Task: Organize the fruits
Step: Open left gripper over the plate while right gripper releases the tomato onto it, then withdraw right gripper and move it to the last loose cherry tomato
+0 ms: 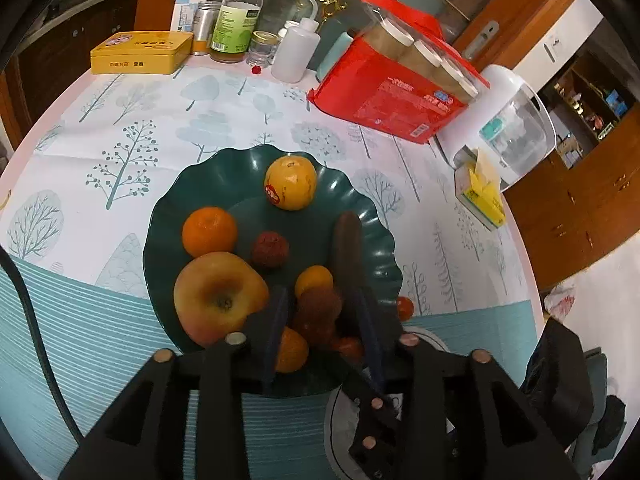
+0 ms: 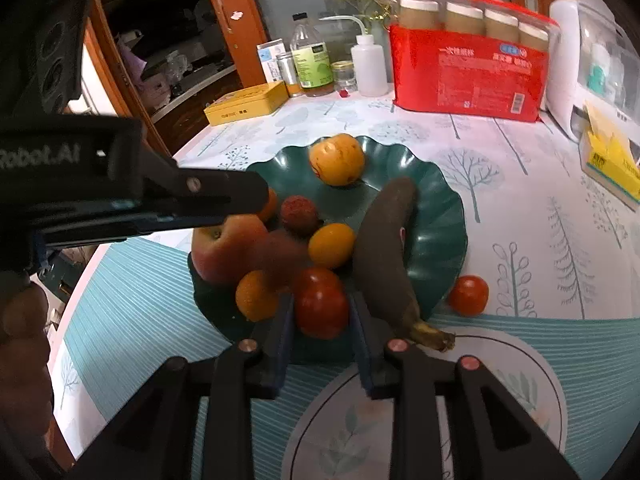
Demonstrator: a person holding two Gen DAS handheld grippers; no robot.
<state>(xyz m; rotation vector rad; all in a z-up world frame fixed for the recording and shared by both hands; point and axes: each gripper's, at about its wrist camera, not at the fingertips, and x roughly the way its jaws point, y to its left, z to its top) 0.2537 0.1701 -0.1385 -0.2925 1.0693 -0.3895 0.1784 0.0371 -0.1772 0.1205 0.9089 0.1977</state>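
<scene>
Left claw [image 1: 320,316]: slightly parted around a blurred lychee [image 1: 318,308], contact unclear.
Right claw [image 2: 322,316]: slightly parted beside tomato [image 2: 321,302], grip unclear.
Plate [image 2: 440,220]: near rim hidden.

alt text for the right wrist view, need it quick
The right gripper brackets a red tomato on a green plate of fruit, beside a brown banana. Another tomato sits on the tablecloth. The left gripper reaches in over an apple.

My left gripper [image 1: 320,320] points steeply down, its jaws slightly apart. My right gripper [image 2: 320,320] tilts down just beside it on the right, jaws likewise parted a little.
</scene>
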